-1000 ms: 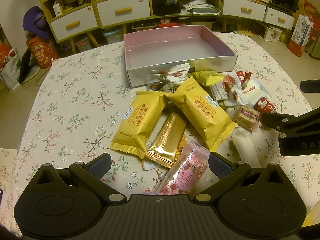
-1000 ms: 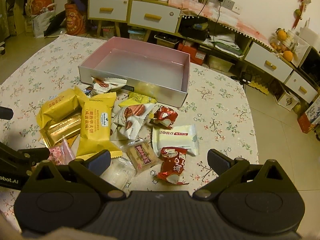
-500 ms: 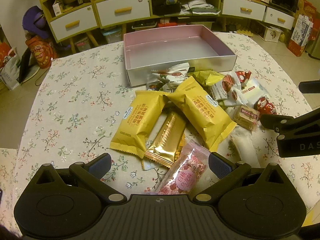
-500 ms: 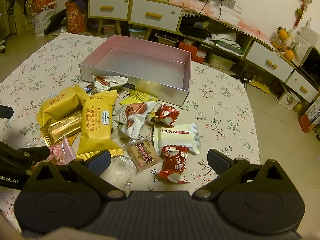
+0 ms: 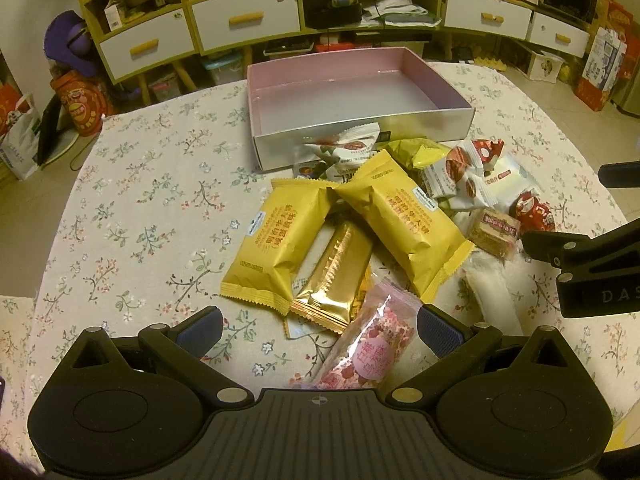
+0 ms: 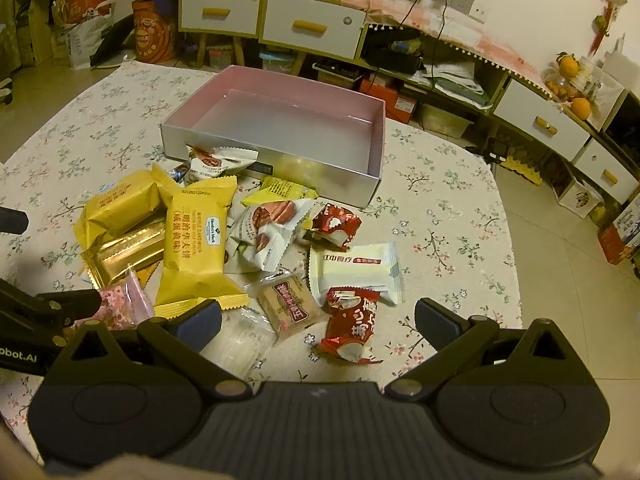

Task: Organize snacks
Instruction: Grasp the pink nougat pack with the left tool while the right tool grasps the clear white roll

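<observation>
Basically unchanged: your left gripper [image 5: 318, 326] and right gripper [image 6: 318, 316] both stay wide over snack pile [image 6: 224, 240], box [image 6: 280, 120] empty.

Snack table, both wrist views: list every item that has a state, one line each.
pink box: open, nothing inside.
left gripper: open, holding nothing, above the pink candy bag.
right gripper: open, holding nothing, above the red wrapped snack.
yellow packets: sealed, overlapping in the pile outside the box.
gold bar: sealed, partly under the yellow packets.
white biscuit pack: sealed, flat on the tablecloth.
</observation>
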{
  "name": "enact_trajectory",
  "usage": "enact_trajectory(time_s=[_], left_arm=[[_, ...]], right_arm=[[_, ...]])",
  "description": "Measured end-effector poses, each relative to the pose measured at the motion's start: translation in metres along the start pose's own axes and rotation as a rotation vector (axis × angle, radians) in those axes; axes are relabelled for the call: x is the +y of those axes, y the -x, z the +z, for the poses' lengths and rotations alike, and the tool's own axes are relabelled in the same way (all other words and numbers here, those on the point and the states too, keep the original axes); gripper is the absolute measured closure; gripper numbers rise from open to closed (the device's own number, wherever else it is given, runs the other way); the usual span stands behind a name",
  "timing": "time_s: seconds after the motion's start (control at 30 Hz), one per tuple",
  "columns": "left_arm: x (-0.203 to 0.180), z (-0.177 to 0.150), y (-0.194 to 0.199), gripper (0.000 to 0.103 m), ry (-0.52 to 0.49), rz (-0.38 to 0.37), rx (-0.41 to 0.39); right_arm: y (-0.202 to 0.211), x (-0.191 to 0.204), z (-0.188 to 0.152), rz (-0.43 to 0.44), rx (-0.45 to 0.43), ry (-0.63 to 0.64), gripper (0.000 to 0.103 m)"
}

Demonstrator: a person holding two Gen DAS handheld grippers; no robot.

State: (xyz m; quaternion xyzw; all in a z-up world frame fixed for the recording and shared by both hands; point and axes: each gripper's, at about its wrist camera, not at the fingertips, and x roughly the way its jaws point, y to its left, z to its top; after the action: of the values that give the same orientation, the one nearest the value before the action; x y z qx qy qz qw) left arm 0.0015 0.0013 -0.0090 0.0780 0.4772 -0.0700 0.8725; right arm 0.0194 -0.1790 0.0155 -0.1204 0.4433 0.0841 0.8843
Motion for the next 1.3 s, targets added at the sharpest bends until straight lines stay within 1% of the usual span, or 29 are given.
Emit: enact_trajectory(time_s=[0.1,0.2,0.37,0.4,0.43,0.57,0.77,0.83,0.93,1.0,1.1,1.17,1.3], left_arm=[[0.000,-0.001,-0.002,0.000,-0.009,-0.005,0.005],[0.001,-0.005,-0.003,0.000,-0.029,-0.024,0.017],[0.008,-0.014,-0.009,0.000,-0.034,-0.085,0.056],[0.010,-0.016,-0.011,0.000,-0.034,-0.100,0.068],[0.011,-0.018,-0.013,0.001,-0.034,-0.114,0.078],[0.012,-0.025,-0.018,0.003,-0.059,-0.143,0.095],[0.009,-0.027,-0.024,0.017,-0.114,-0.171,0.091],[0.007,-0.027,-0.026,0.027,-0.135,-0.180,0.090],[0.002,-0.028,-0.031,0.034,-0.162,-0.184,0.097],[-0.001,-0.028,-0.034,0.037,-0.177,-0.186,0.102],[-0.004,-0.030,-0.038,0.037,-0.199,-0.176,0.094],[-0.005,-0.029,-0.039,0.037,-0.197,-0.180,0.088],[-0.006,-0.027,-0.040,0.042,-0.195,-0.187,0.083]], right_arm=[[-0.001,0.000,-0.001,0.021,0.018,0.009,0.000],[-0.003,0.002,-0.003,0.069,0.048,0.015,0.000],[-0.013,0.008,-0.009,0.134,0.133,0.024,0.001],[-0.015,0.010,-0.011,0.145,0.147,0.022,0.003],[-0.016,0.012,-0.013,0.158,0.158,0.021,0.005],[-0.019,0.018,-0.016,0.189,0.184,0.028,0.006],[-0.033,0.026,-0.020,0.226,0.240,0.023,0.009],[-0.039,0.028,-0.021,0.224,0.259,0.025,0.012],[-0.046,0.029,-0.023,0.228,0.283,0.022,0.016],[-0.049,0.028,-0.025,0.224,0.290,0.022,0.018],[-0.050,0.028,-0.025,0.225,0.281,0.021,0.018],[-0.052,0.027,-0.024,0.224,0.275,0.021,0.018],[-0.054,0.026,-0.024,0.225,0.267,0.014,0.020]])
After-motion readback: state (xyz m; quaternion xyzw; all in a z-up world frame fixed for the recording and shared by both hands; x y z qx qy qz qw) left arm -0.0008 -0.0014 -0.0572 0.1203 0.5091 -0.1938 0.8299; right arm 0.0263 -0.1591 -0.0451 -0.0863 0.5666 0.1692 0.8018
